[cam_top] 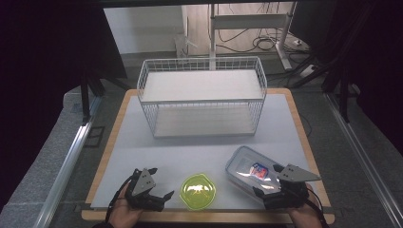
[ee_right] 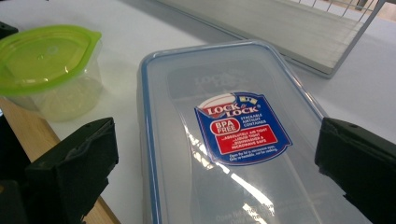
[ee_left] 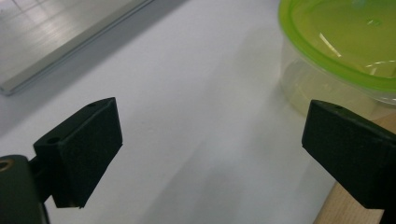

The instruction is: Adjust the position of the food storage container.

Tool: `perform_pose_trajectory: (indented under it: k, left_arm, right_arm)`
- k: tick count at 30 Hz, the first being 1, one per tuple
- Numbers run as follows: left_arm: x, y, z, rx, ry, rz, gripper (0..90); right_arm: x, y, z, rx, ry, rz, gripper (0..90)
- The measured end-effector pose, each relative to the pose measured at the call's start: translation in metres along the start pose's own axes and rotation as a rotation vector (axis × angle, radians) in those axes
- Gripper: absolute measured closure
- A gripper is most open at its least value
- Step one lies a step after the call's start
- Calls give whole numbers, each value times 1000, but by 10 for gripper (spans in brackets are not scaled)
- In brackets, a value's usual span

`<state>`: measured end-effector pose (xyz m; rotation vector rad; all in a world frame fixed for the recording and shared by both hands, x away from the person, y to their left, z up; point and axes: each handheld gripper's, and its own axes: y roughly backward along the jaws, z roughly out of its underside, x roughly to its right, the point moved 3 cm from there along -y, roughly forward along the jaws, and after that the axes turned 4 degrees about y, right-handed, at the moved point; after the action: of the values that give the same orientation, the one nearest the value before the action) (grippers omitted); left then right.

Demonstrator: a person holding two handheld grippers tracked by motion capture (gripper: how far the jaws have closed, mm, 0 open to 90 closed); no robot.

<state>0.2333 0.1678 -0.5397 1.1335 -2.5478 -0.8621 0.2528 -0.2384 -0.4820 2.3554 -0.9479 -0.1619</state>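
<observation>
A clear rectangular container with a blue-sealed lid and a red-and-blue label lies at the front right of the white mat. My right gripper is open, with one jaw on each side of the container's near end; neither pad presses on it. A round clear tub with a lime-green lid sits at the front centre, partly over the mat's edge. My left gripper rests just left of it, open and holding nothing. In the left gripper view the tub stands ahead of the right jaw.
A white wire rack with two shelves stands at the back of the table, its open side facing me. The wooden table edge runs just in front of both grippers. Grey floor and metal rails flank the table.
</observation>
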Motion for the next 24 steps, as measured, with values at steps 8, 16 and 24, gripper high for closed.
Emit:
perform_pose_trajectory:
  k: [8, 16, 24]
  left_arm:
    - [-4, 3, 0, -21, 74, -4, 53]
    - [-5, 4, -1, -47, 130, 22, 6]
    - [-4, 15, -9, -2, 138, 49, 217]
  right_arm:
    - [-2, -3, 2, -40, 12, 22, 0]
    - [-3, -4, 3, -58, 19, 22, 0]
    - [-4, -5, 4, -67, 13, 13, 0]
